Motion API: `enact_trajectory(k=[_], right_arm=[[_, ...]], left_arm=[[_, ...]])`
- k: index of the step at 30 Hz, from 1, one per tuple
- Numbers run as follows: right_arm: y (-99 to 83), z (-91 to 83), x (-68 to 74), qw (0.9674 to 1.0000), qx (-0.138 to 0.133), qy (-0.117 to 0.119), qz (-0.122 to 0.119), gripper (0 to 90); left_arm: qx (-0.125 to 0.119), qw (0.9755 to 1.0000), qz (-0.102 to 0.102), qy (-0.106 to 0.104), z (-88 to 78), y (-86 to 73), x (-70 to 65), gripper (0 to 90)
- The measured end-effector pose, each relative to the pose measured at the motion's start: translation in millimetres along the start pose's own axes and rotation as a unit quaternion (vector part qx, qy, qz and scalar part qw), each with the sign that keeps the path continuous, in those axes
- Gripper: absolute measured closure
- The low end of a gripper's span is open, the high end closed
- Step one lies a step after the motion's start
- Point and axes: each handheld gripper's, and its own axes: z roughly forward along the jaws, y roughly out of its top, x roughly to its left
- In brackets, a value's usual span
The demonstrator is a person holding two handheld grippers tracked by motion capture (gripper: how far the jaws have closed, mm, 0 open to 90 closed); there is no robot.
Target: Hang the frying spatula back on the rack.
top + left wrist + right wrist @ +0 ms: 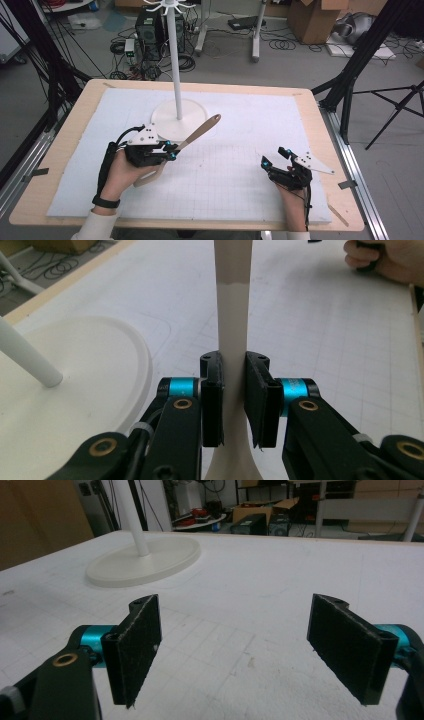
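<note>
A long utensil (200, 132) with a brown wooden handle and a cream lower part slants over the white mat, its handle end pointing up and to the right. My left gripper (170, 150) is shut on it near the middle. In the left gripper view the utensil (233, 315) runs straight up between the two pads, and the left gripper (233, 405) presses it from both sides. My right gripper (273, 156) rests low at the right of the mat, open. In the right gripper view the right gripper (235, 650) has wide jaws with nothing between them.
A white stand with a round base (165, 122) and a tall pole (175, 60) rises at the mat's far middle, just beyond the utensil; the base (145, 560) also lies ahead of the right gripper. The white gridded mat (230, 175) covers a wooden table (65, 150). Cables, boxes and tripod legs surround it.
</note>
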Motion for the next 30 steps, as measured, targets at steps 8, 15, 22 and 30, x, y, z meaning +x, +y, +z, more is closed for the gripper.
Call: enact_trajectory(k=[8, 15, 22, 30], right_arm=[[26.5, -10.9, 15.4, 0.998, -0.048, 0.04, 0.012, 22.9], [46.6, -7.1, 35.9, 0.9955, -0.059, 0.071, 0.023, 24.7], [69.0, 3.5, 66.0, 0.9926, -0.067, 0.1, 0.014, 26.2], [87.9, 21.0, 94.6, 0.9899, -0.06, 0.128, 0.014, 30.0]], left_arm=[[-0.044, 0.999, -0.012, -0.003, -8.9, 3.0, -3.1, 77.9], [-0.082, 0.9964, -0.014, 0.01, -10.0, 3.0, -7.4, 77.9], [-0.106, 0.9941, -0.017, 0.014, -7.7, 3.9, -11.4, 77.8], [-0.131, 0.9907, -0.023, 0.029, -2.4, 2.9, -17.3, 77.8]])
